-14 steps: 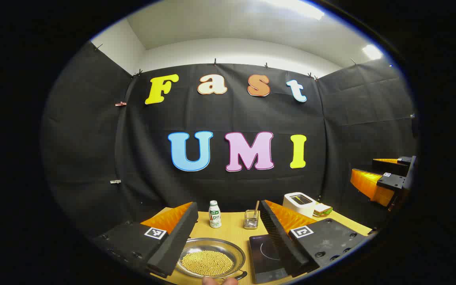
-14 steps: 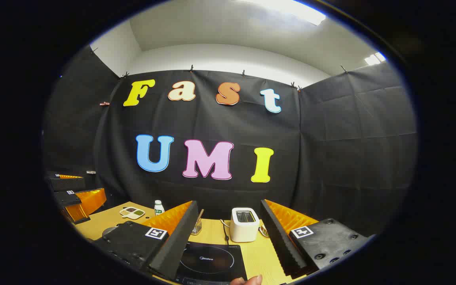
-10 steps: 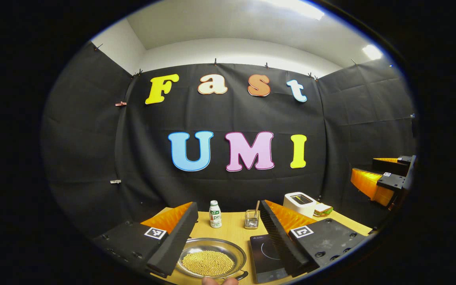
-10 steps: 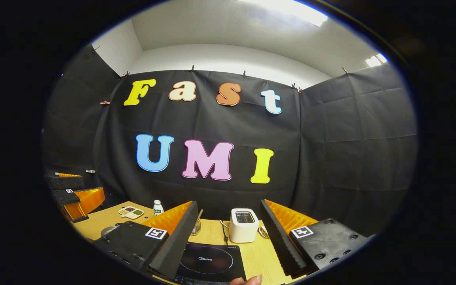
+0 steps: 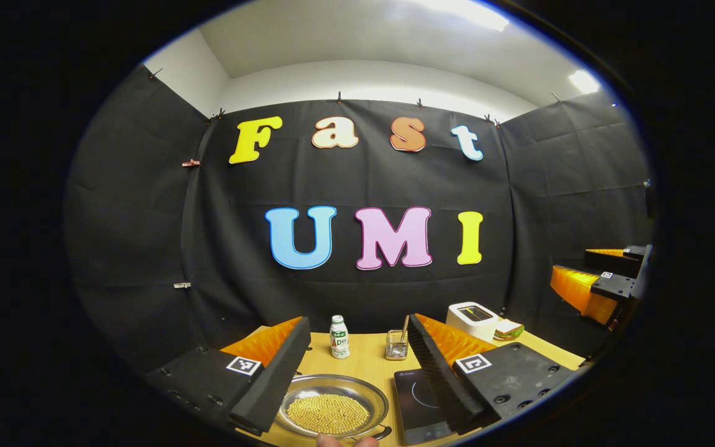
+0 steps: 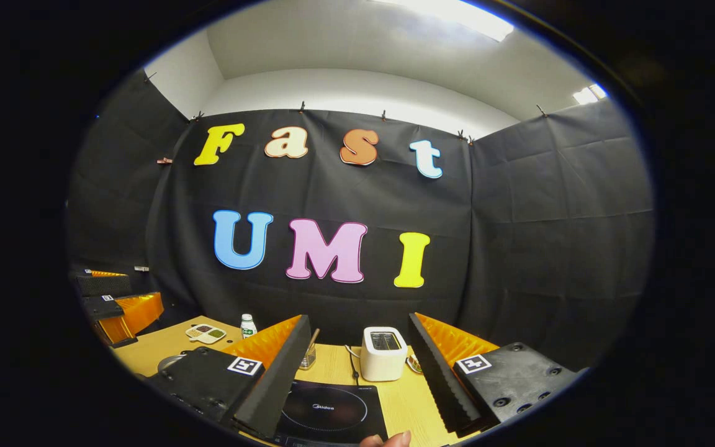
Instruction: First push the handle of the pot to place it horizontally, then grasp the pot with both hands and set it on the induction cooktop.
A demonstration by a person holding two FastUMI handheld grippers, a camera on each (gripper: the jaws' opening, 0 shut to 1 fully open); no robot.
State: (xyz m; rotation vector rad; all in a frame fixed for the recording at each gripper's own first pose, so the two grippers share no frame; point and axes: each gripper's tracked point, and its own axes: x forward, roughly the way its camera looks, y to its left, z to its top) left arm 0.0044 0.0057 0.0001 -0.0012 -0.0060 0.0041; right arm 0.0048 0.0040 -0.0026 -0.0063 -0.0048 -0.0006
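The pot (image 5: 331, 406) is a shallow steel pan filled with small yellow grains, and it stands on the counter (image 5: 367, 360) at the near edge, just left of the induction cooktop (image 5: 422, 403). A dark handle (image 5: 381, 432) shows at its near right rim; I cannot tell exactly which way it points. The left tool (image 5: 357, 366) hovers above the pot with its fingers spread wide and holds nothing. The right tool (image 6: 357, 366) hangs over the cooktop, also wide and empty.

As I judge it, the task is at the very start: no tool touches the pot, the handle push is not yet done, and the cooktop surface is bare. The push, the two-handed grasp and the placing are all left.

Farther on the wooden counter stand a small white bottle (image 5: 339, 336) and a wire holder (image 5: 396, 347) with a stick in it. A white toaster (image 5: 470, 320) is far right, with a sandwich (image 5: 508, 329) beside it. A divided snack dish (image 6: 206, 333) lies at the far left. Black cloth closes the booth under a white ceiling with bright lamps.
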